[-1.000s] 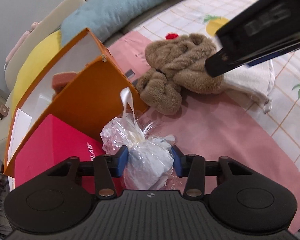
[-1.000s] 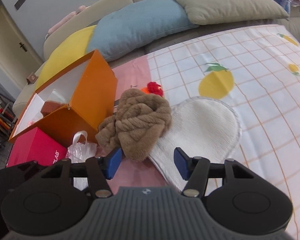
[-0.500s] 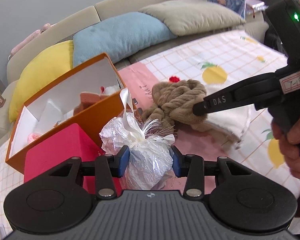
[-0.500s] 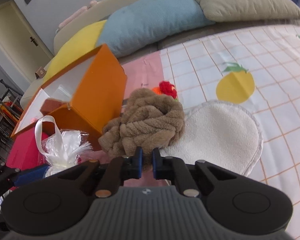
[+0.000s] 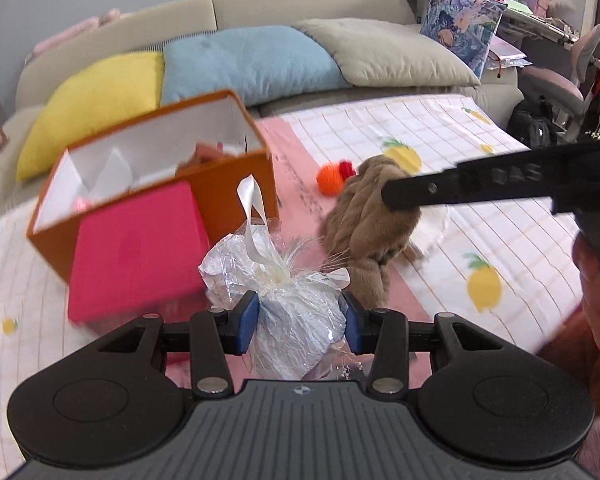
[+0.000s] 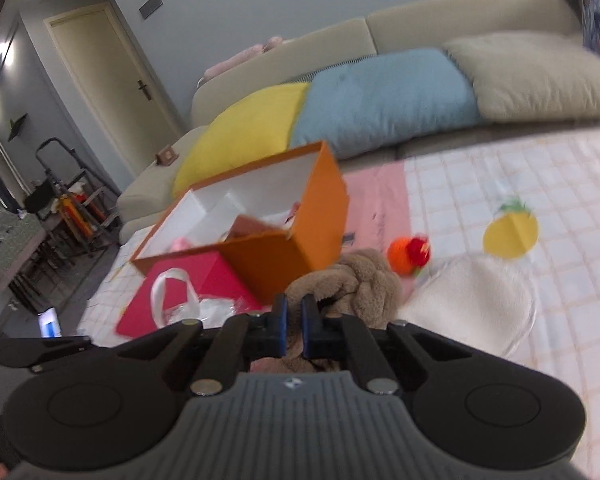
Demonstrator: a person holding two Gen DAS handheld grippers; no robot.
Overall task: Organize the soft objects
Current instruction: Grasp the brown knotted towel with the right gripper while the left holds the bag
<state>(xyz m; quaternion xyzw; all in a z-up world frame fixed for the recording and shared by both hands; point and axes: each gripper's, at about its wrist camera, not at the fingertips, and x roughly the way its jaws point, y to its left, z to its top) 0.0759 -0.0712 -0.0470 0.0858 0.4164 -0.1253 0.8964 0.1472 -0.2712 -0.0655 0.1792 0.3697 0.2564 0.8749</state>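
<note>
Between the left tongs (image 5: 298, 322) a crinkly plastic bundle (image 5: 284, 300) is being pinched; beyond it, an orange box (image 5: 236, 178) is waiting. Between the right tongs (image 6: 294, 326), pressed nearly together after just closing, a fold of brown plush toy (image 6: 352, 284) is being gripped. Both items, earlier resting on the bed (image 5: 480, 208), are now being lifted toward boxing.

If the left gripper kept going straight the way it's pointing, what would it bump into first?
Probably the pink box. The left gripper, already clamped on the plastic-wrapped bundle, points down toward it, with the orange box behind. Depth is hard to judge here.
</note>
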